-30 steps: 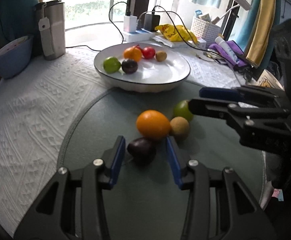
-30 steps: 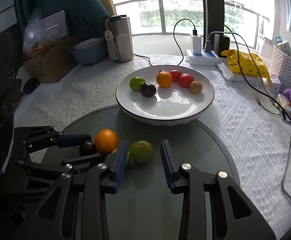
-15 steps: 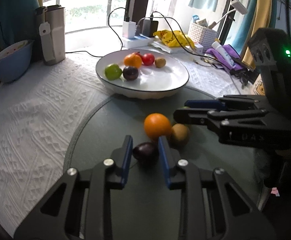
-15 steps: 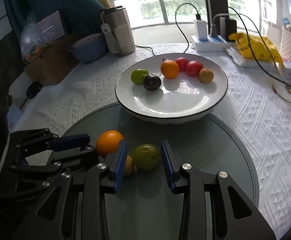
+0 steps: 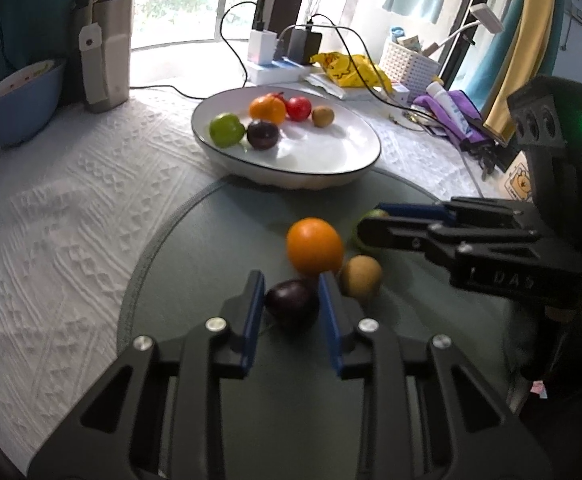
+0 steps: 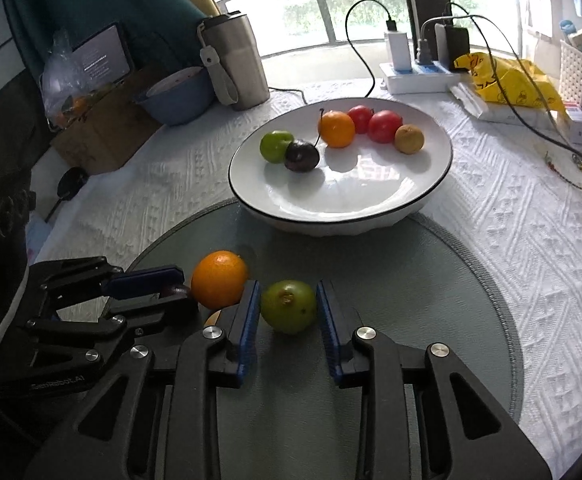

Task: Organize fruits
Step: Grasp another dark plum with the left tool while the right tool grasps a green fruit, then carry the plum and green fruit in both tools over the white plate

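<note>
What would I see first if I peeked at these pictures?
Probably the bright orange on the dark round mat, right beside the left gripper, whose blue fingers sit around a dark purple plum. Next to it, the right gripper has a green fruit between its fingers. Behind them sits a big white plate with more colourful fruit on it.

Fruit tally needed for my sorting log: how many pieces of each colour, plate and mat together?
Orange: 2
Green: 2
Dark purple: 2
Red: 2
Brown: 2
Total: 10
</note>
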{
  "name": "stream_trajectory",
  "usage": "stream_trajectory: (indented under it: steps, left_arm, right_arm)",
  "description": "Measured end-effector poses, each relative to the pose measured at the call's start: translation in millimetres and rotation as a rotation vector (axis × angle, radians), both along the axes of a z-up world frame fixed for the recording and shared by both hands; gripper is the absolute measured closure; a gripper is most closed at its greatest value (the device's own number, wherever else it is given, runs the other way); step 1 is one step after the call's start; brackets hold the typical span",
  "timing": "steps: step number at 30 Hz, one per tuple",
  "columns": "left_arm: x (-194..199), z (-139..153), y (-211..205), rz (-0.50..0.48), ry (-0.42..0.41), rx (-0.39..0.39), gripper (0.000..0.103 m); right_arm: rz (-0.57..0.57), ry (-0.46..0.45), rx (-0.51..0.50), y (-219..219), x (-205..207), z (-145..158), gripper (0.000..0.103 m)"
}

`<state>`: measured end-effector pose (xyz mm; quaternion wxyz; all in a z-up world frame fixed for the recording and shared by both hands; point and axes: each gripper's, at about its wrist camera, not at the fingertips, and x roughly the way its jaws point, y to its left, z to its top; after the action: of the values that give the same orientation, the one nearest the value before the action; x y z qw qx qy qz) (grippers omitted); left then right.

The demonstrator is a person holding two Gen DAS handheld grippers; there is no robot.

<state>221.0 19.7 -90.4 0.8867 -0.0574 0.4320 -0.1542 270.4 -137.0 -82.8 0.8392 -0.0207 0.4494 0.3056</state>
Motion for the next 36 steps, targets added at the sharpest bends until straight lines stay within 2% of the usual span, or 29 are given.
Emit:
stream_trajectory:
  steps: [11, 19, 28, 31, 36]
  left_arm:
    - [-3.6, 2.5, -4.0, 0.012, -0.025, 0.035, 0.075]
    - [-2.2, 23.8, -6.6, 0.021, -0.067, 0.021, 0.075]
    - [20.2, 38.8, -10.3, 0.024, -0.113, 0.029, 0.075]
    - [28.3, 42.2, -11.8, 0.023, -0.124, 0.038, 0.075]
    - [34.3, 47.0, -8.5, 0.028, -0.137, 0.042, 0.075]
  right_arm:
    - [0.001, -0.082, 0.012, -9.6, -4.3, 19.7, 0.073]
    - [-0.006, -0.12, 0.015, -15.0, 6.6, 29.2, 0.073]
    - [-0.004, -0.157, 0.03, -16.6, 24.5, 39.4, 0.073]
    - [-0.004, -0.156, 0.012, -18.5, 29.5, 39.0, 0.073]
    - [0.02, -0.091, 0.036, -22.3, 25.6, 31.2, 0.073]
